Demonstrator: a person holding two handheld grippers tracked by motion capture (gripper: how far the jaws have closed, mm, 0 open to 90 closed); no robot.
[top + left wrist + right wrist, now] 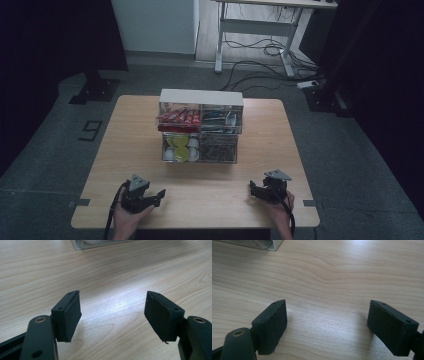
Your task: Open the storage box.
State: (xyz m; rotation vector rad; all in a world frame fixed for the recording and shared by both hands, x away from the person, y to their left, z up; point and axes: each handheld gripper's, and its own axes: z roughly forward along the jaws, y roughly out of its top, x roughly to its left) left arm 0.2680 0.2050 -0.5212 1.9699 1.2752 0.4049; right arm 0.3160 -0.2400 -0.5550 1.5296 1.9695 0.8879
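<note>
Both the left gripper [159, 194] and the right gripper [253, 187] rest spread and empty on the pale wooden worktop [210, 192], and the clear plastic four-drawer organiser [201, 132] stands well ahead between them, so any reach should go forward, slowly and level.

The high view is dim and soft, dark at its left and right edges, while both gripper views are brighter, with pale glare on the worktop [117, 305] and blurred far corners.
</note>
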